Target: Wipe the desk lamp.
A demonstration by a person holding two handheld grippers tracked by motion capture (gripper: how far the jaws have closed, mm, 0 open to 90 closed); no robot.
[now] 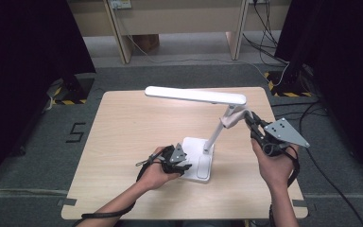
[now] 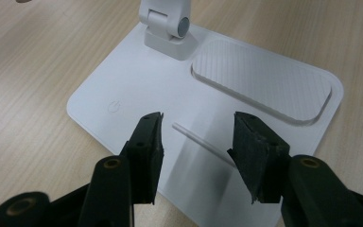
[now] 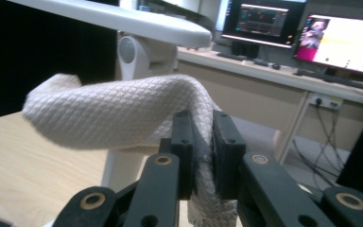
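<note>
On the wooden table (image 1: 123, 123) the left gripper (image 1: 183, 166), jaws apart and empty, steadies the lamp base (image 2: 137, 90); the right gripper (image 1: 251, 122), at its two o'clock, pinches a cloth (image 3: 118, 113) by the hinge, seemingly mid-wipe; next, rub along the lamp arm (image 1: 216, 134).

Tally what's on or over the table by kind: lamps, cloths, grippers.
Desk lamp, white: 1
Cloth, white, pinched in the right gripper: 1
Grippers, black: 2, counting the left gripper, open over the lamp base
Total: 4
</note>
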